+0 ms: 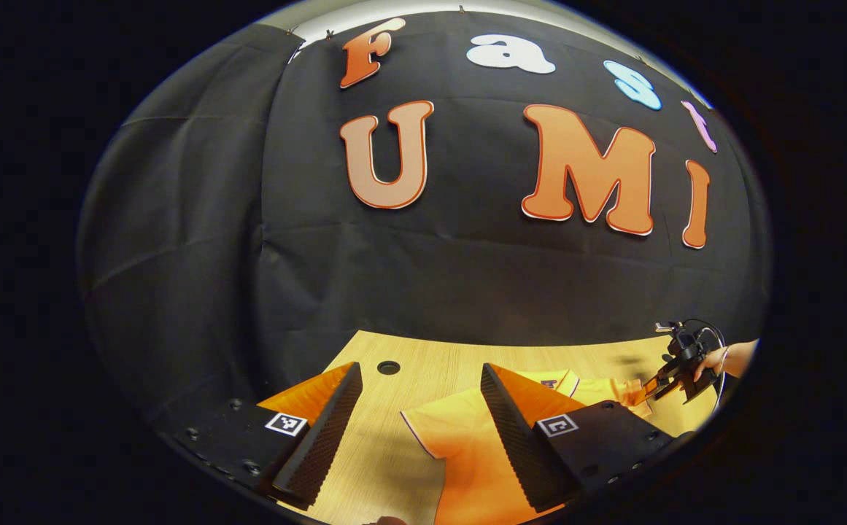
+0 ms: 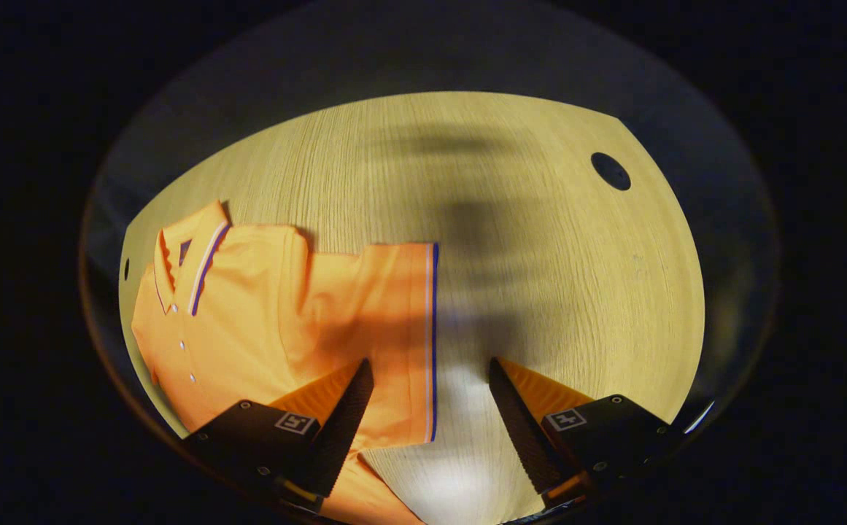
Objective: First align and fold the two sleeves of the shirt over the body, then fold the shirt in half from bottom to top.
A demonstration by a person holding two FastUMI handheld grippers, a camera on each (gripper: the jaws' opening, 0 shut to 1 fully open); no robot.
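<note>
An orange polo shirt (image 2: 263, 321) lies flat on the wooden table (image 2: 540, 240), collar to the left in the right gripper view, its short sleeve with a striped cuff (image 2: 432, 335) spread toward the middle. My right gripper (image 2: 430, 379) hovers open above that cuff, with nothing between its fingers. In the left gripper view my left gripper (image 1: 419, 383) is open low over the table beside the shirt's (image 1: 467, 445) other sleeve, whose edge lies between the fingers. The right gripper (image 1: 675, 368) and the hand holding it appear far right there.
The table has a round cable hole (image 1: 388, 367), seen also as a cable hole (image 2: 610, 171) in the right gripper view. The black cloth wall (image 1: 467, 277) stands right behind the table's far edge. Bare wood stretches to the right of the shirt.
</note>
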